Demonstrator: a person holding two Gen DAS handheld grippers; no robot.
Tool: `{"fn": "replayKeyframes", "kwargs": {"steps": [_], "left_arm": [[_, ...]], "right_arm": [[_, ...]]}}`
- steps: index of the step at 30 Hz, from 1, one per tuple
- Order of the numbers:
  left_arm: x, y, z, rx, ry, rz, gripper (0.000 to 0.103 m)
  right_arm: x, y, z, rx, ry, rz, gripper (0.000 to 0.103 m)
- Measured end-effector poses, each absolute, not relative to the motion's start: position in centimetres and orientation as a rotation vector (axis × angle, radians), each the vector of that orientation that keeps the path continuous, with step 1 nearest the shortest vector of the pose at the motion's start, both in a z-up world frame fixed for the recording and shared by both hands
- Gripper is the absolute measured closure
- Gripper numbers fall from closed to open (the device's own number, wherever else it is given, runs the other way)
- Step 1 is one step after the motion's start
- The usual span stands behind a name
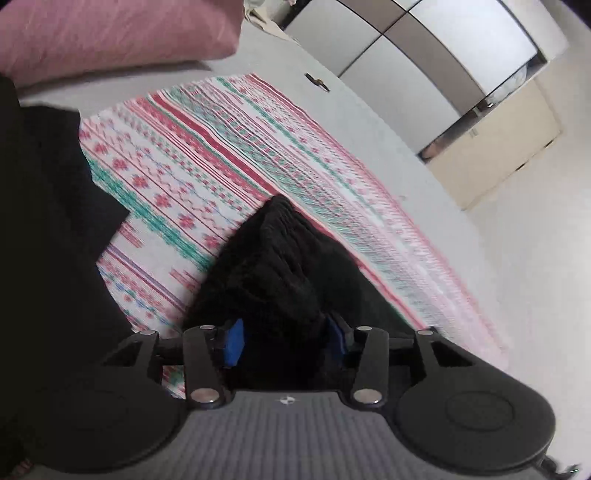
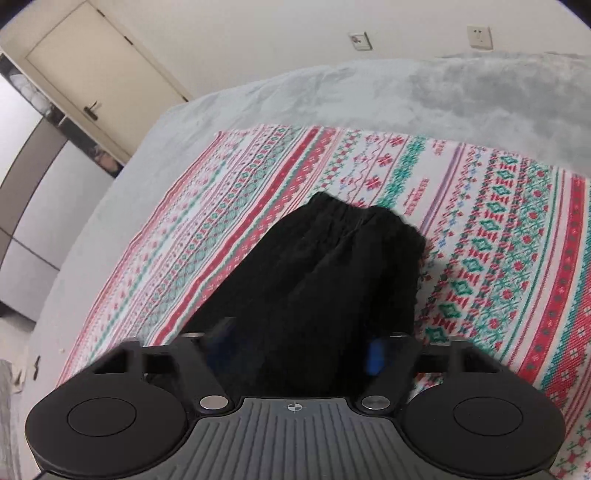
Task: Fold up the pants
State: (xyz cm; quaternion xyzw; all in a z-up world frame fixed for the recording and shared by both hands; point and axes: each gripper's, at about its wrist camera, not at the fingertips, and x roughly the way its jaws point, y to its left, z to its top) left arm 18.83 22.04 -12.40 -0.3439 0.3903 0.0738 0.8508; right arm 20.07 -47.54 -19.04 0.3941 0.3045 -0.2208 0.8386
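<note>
Black pants (image 2: 325,280) lie between both grippers' parted jaws: left gripper (image 1: 286,341), right gripper (image 2: 299,350); contact unclear. Pink pillow (image 1: 110,33): left view only.

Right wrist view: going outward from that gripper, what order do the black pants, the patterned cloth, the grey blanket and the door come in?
1. Black pants: between the right gripper fingers.
2. Patterned cloth: under and around them.
3. Grey blanket: beyond the cloth.
4. Door: far upper left.
</note>
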Motion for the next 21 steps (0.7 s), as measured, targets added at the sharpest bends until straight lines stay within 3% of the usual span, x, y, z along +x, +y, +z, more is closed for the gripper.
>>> {"fn": "replayKeyframes", "kwargs": {"steps": [1, 4, 10, 16, 21], "left_arm": [[19.1, 21.7, -12.5, -0.677, 0.836, 0.175, 0.044], [19.6, 20.9, -12.4, -0.584, 0.833, 0.219, 0.055], [19.1, 21.6, -12.2, -0.568, 0.857, 0.234, 0.057], [18.7, 19.2, -13.0, -0.367, 0.958, 0.232, 0.056], [18.6, 19.6, -12.9, -0.385, 0.962, 0.244, 0.055]], "right_arm": [[20.2, -47.5, -19.0, 0.803, 0.655, -0.485, 0.087], [20.5, -47.2, -18.4, 0.749, 0.641, -0.503, 0.091], [17.3, -45.9, -12.1, 0.633, 0.357, -0.331, 0.094], [19.5, -49.3, -19.2, 0.599, 0.771, -0.492, 0.094], [19.4, -48.8, -17.8, 0.553, 0.703, -0.448, 0.094]]}}
